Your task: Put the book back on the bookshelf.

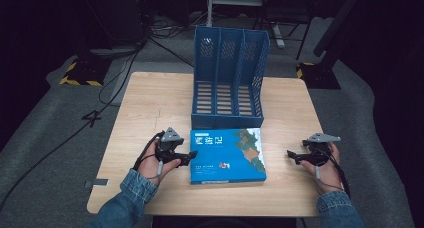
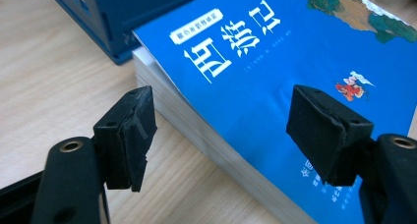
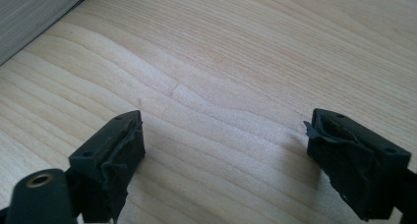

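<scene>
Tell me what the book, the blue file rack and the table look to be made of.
Book: paper, with a glossy-looking printed blue cover; stacked page edges show along its side. File rack: probably moulded plastic, matte blue, with slotted walls and base. Table: light wood or wood-look laminate, with visible grain; which one is unclear.

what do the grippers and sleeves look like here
Both the left gripper and the right gripper are black, each topped by a grey three-cornered plate and trailing a thin black cable. Their fingers are blocky black pads with worn, ragged rubber faces, on arms with brass-coloured eyelets. The person wears blue denim sleeves with buttoned cuffs.
</scene>
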The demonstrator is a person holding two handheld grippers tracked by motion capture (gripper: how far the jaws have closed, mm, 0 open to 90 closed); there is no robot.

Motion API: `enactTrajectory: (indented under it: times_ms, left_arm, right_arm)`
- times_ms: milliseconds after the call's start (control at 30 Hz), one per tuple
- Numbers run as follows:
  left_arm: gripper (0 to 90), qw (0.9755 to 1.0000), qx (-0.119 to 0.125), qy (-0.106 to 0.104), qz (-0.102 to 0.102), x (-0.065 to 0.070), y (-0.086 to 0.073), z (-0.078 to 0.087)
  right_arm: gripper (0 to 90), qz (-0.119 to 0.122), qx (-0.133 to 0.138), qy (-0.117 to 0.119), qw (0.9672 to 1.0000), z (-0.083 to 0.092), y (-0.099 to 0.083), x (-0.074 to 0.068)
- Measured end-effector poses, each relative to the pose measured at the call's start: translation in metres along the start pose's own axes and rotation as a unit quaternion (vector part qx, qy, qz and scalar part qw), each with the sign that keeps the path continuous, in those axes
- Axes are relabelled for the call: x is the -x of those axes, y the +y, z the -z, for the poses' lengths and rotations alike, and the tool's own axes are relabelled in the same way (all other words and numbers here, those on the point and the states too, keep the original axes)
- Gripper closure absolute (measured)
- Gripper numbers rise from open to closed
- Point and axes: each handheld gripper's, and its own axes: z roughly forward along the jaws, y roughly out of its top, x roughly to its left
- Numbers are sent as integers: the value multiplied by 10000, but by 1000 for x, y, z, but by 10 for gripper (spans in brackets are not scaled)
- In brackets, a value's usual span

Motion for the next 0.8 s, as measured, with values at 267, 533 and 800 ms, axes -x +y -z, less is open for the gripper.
enactTrajectory:
  times_ms: [267, 533, 800]
  left_arm:
    - [254, 9996, -269, 55, 56, 1, -3, -14]
    - [231, 9990, -388, -105, 174, 1, -7, -23]
    - [227, 9976, -355, -398, 443, -2, -10, -27]
  right_arm:
    - [143, -12, 5, -19, 10000, 0, 0, 0]
    - [90, -134, -59, -133, 9998, -2, 1, -2]
    - [101, -52, -44, -21, 10000, -2, 2, 0]
